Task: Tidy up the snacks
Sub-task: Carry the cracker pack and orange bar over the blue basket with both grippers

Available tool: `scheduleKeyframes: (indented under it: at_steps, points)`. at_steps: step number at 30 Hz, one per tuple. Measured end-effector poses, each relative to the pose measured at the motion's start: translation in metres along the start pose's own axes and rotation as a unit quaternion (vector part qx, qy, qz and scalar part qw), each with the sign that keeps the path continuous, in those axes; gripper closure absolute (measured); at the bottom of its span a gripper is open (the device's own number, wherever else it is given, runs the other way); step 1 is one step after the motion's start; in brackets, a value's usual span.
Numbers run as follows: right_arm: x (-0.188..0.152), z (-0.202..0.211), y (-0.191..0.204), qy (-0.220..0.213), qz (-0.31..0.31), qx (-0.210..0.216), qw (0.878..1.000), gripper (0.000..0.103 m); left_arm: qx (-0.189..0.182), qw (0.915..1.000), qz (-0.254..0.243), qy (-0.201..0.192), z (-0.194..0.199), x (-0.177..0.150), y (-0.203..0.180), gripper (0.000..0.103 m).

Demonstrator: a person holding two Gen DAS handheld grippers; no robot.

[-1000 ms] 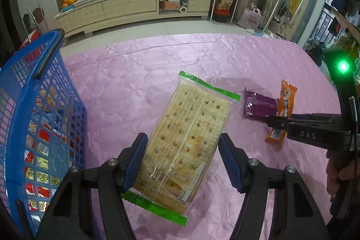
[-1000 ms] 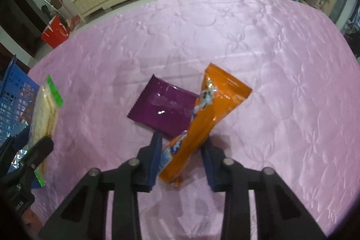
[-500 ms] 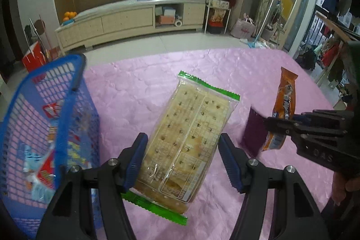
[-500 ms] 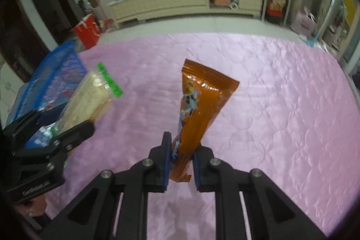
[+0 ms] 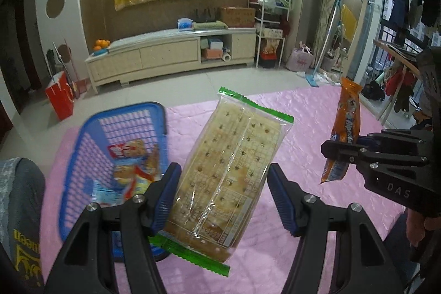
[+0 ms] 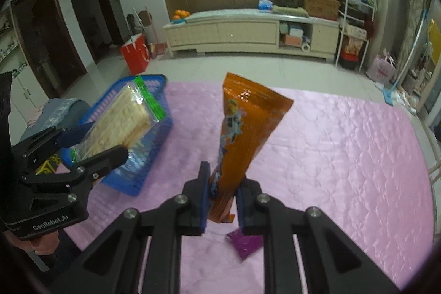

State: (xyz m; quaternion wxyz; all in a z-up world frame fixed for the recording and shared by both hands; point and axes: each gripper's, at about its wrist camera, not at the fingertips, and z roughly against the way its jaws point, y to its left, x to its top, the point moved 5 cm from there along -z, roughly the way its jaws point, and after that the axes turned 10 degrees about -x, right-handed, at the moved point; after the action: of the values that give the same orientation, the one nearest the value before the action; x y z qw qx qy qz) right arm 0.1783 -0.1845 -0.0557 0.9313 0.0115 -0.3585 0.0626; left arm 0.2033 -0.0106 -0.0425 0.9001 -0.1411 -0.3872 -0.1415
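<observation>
Orange snack packet (image 6: pixel 242 139) clamped upright in right gripper (image 6: pixel 222 200); cracker pack (image 5: pixel 226 170) gripped by left gripper (image 5: pixel 220 197), above pink cover (image 6: pixel 344 156), beside blue basket (image 5: pixel 82 145).

Your left gripper (image 5: pixel 223 197) has the cracker pack (image 5: pixel 228 178) clamped between its blue pads, held up off the pink quilted cover (image 5: pixel 308 123). The blue basket (image 5: pixel 80 156) sits down to the left with a few snack packets (image 5: pixel 129 167) already inside. Over on the right, your right gripper (image 5: pixel 341 148) is pinching the orange snack bag (image 5: pixel 346 117), also in the air. Low cream cabinet (image 5: pixel 171 54) along the back wall.
</observation>
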Motion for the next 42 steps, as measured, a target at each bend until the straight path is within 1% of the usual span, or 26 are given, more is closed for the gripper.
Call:
scheduleKeyframes:
  at_steps: [2,5,11,16,20,24,30,35,42]
  points:
    - [0.003,0.005,0.009,-0.006,0.006,0.006,1.0,0.083,0.003,1.0,0.0,-0.002,0.011,-0.002,0.005,0.041]
    - [0.009,0.008,0.031,-0.014,0.015,0.023,1.0,0.083,0.019,0.9998,-0.002,-0.007,0.029,-0.002,0.019,0.041]
    - [0.019,0.004,0.074,-0.014,0.038,0.054,0.998,0.083,0.044,0.9989,0.003,-0.014,0.054,-0.003,0.049,0.041]
    - [0.028,-0.002,0.107,-0.012,0.06,0.073,0.995,0.083,0.062,0.9979,0.016,-0.01,0.063,-0.006,0.076,0.041]
    - [0.035,-0.01,0.126,-0.008,0.07,0.089,0.994,0.083,0.074,0.9968,0.031,-0.009,0.068,-0.008,0.098,0.041]
    - [0.038,-0.016,0.138,-0.001,0.078,0.095,0.992,0.083,0.077,0.996,0.044,-0.009,0.071,-0.009,0.115,0.041]
    - [0.038,-0.034,0.15,0.011,0.084,0.097,0.992,0.082,0.077,0.9956,0.054,0.004,0.057,-0.013,0.134,0.041]
    - [0.037,-0.055,0.16,0.031,0.088,0.098,0.991,0.083,0.067,0.9951,0.069,0.021,0.037,-0.021,0.148,0.041]
    - [0.031,-0.069,0.165,0.043,0.095,0.09,0.99,0.082,0.059,0.9929,0.091,0.048,0.003,-0.024,0.168,0.041]
